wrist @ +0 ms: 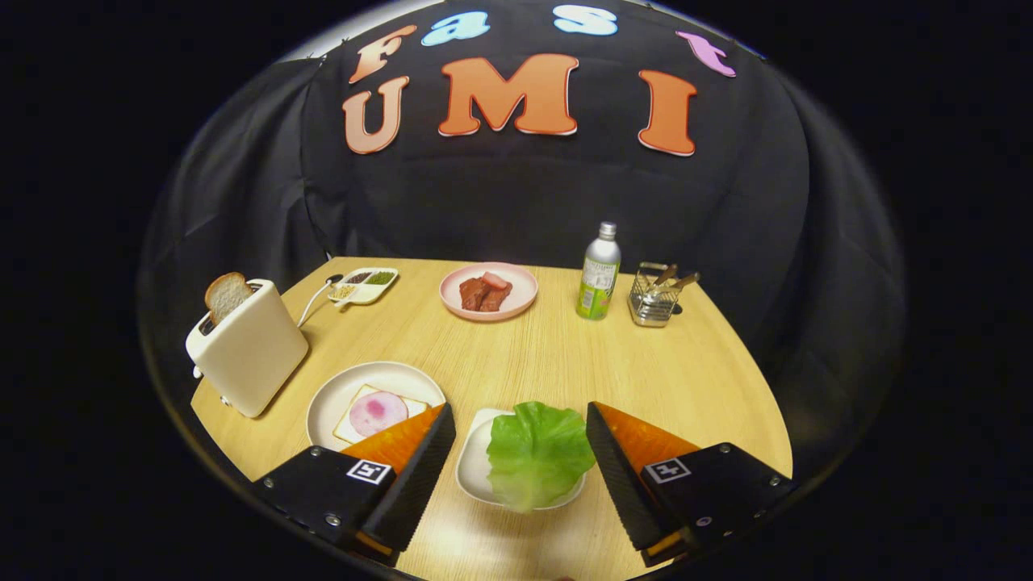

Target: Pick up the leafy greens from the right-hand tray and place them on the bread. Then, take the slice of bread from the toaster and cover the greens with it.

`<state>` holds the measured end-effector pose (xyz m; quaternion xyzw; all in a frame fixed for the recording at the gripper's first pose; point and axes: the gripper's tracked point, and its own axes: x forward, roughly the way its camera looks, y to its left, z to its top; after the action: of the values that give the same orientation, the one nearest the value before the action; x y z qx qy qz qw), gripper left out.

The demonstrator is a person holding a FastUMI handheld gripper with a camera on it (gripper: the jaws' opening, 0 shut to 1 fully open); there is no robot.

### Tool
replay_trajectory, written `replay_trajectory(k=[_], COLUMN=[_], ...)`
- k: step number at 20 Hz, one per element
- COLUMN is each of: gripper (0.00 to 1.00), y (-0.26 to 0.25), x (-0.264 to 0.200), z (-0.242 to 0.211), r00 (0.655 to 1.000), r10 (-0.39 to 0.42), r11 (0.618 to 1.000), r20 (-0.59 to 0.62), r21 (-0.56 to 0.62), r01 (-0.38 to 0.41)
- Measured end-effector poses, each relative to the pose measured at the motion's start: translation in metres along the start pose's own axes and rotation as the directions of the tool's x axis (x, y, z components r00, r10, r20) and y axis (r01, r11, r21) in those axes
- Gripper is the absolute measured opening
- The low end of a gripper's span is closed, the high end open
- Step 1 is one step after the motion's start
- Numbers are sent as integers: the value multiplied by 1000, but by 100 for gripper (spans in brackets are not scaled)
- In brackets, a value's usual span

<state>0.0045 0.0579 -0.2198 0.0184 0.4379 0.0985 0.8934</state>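
From the camera riding on my gripper [520, 432], I see my two fingers spread wide apart, gripping nothing; the leafy greens [537, 453] lie between them, untouched by either finger [420, 476]; the leaf rests on a small white tray [472, 468] and hangs over its near rim; the tray sits on the wooden table [557, 355].

Just beside my left finger stands a round white plate [331, 403]; on it lies a square slice of bread [355, 424] with a pink round slice of meat [377, 412] on top; the fingertip hides one corner of the bread.

Further to the left is the white toaster [250, 347], tilted in this rounded view, with a slice of toast [227, 294] sticking up out of its slot; a cable [311, 303] runs from behind it toward a small divided dish [363, 285] holding dark, green and pale bits.

Beyond my fingers, at the far side of the table, a pink plate [488, 292] holds reddish chunks of meat; near it on the right stands a bottle [599, 273] with a green label; next to that, a wire basket [654, 297] with utensil handles poking out.
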Motion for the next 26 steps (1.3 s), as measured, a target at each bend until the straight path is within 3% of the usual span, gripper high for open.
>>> replay_trajectory(k=[6, 11, 17, 21, 22, 26], gripper=[98, 96, 94, 83, 76, 59], y=[-1, 5, -6, -10, -8, -16], x=[34, 56, 77, 89, 88, 94], z=[-36, -67, -89, -105, -105, -102], r00=[985, 948, 910, 887, 886, 898], r10=[-25, -17, -55, -51, -31, -30], r11=[999, 999, 998, 998, 998, 996], r20=[-173, -319, -411, -459, -464, -439], r21=[-33, -42, -60, 9, 37, 59], r01=[20, 4, 33, 62, 54, 62])
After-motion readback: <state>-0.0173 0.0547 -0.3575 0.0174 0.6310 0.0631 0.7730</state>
